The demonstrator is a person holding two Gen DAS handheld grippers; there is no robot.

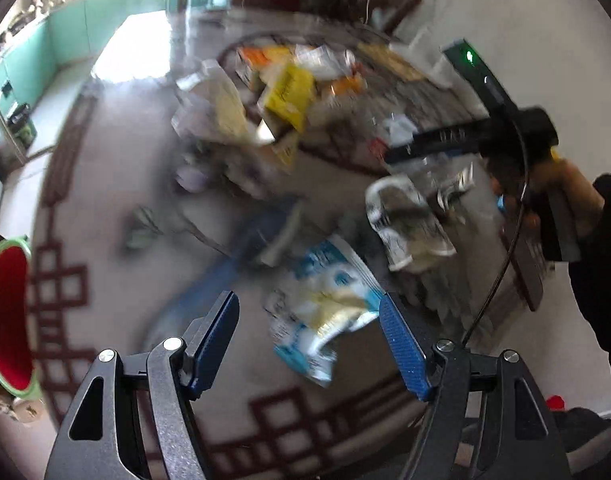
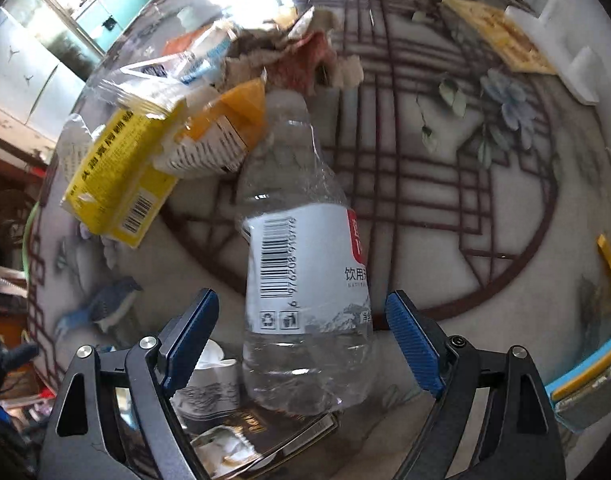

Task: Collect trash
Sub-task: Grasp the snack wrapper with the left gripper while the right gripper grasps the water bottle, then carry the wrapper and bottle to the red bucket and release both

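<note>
Litter (image 1: 281, 92) crowds lattice-patterned tabletop (image 2: 445, 184) — teal cabinets (image 1: 117, 20) behind.

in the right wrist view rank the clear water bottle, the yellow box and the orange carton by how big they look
1. Clear water bottle, though it sits nearest the camera, between the open fingers, so its lead may be exaggerated.
2. Yellow box.
3. Orange carton, partly hidden by the bottle and box.
</note>
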